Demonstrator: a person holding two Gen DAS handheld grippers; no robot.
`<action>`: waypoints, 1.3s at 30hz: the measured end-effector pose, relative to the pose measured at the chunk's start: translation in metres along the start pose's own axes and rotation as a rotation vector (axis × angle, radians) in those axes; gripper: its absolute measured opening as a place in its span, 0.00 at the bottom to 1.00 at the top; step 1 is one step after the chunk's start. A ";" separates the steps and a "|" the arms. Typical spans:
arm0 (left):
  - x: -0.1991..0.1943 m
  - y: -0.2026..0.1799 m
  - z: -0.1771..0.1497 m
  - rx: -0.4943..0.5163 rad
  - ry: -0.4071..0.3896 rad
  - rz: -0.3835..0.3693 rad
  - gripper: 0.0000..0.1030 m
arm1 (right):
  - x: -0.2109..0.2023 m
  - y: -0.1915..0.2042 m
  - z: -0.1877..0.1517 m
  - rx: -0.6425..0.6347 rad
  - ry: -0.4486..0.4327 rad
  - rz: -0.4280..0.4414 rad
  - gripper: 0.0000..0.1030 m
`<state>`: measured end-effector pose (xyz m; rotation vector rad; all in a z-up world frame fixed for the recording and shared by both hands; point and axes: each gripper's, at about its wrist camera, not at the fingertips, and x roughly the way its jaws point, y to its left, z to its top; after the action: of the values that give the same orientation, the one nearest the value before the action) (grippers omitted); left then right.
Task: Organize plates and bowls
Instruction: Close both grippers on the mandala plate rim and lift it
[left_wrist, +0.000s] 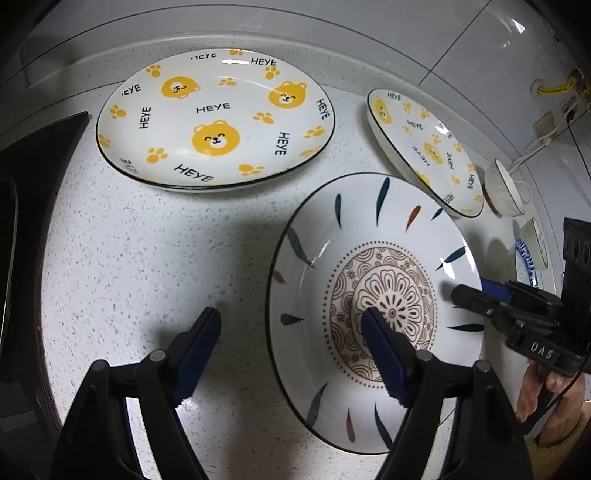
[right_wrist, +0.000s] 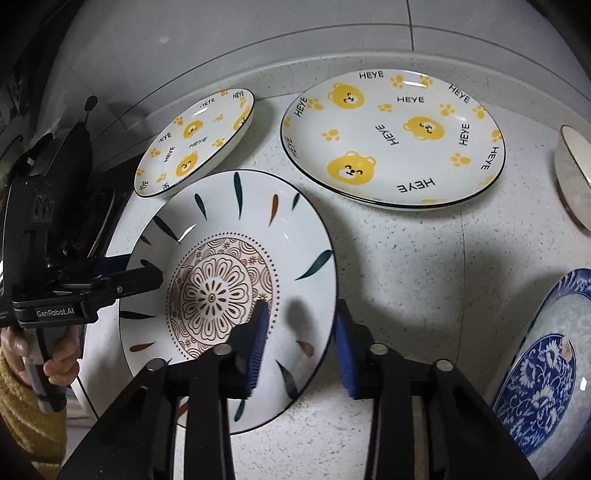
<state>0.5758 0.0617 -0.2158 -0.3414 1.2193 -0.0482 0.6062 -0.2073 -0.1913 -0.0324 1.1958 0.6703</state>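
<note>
On the speckled surface (left_wrist: 147, 258), the left gripper (left_wrist: 290, 347) stands wide astride the leaf-patterned plate (left_wrist: 369, 240)'s near rim; the right gripper (right_wrist: 301, 343), fingers narrowed, straddles the opposite rim without clearly pinching. Grasping step; next, both must clamp before lifting

Lying flat on the speckled white countertop (right_wrist: 406, 258): a deep white ceramic plate with a brown mandala centre and teal and orange leaf strokes (right_wrist: 221, 288), nearest of all. Sitting well behind it, near the back edge: a large white ceramic plate printed with yellow bears, paw marks and "HEYE" lettering (right_wrist: 391, 140). Resting tilted beside the leaf plate, its rim touching or just overlapping: a smaller plate of the same bear pattern (right_wrist: 192, 144). Showing partly at the right edge: a blue-and-white floral porcelain plate (right_wrist: 539, 387) and a pale beige bowl (right_wrist: 576, 177).
</note>
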 end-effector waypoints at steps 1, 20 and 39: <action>0.003 0.001 0.001 -0.003 0.013 -0.005 0.66 | 0.001 -0.002 0.001 -0.001 0.005 0.006 0.25; 0.011 0.007 0.016 -0.002 0.071 -0.058 0.15 | 0.009 -0.023 0.010 0.038 0.092 0.119 0.09; -0.069 0.042 -0.030 -0.133 -0.006 -0.098 0.12 | -0.031 0.034 0.000 -0.011 0.076 0.128 0.09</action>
<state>0.5179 0.1094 -0.1741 -0.5169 1.2024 -0.0504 0.5837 -0.1941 -0.1539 0.0097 1.2756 0.7935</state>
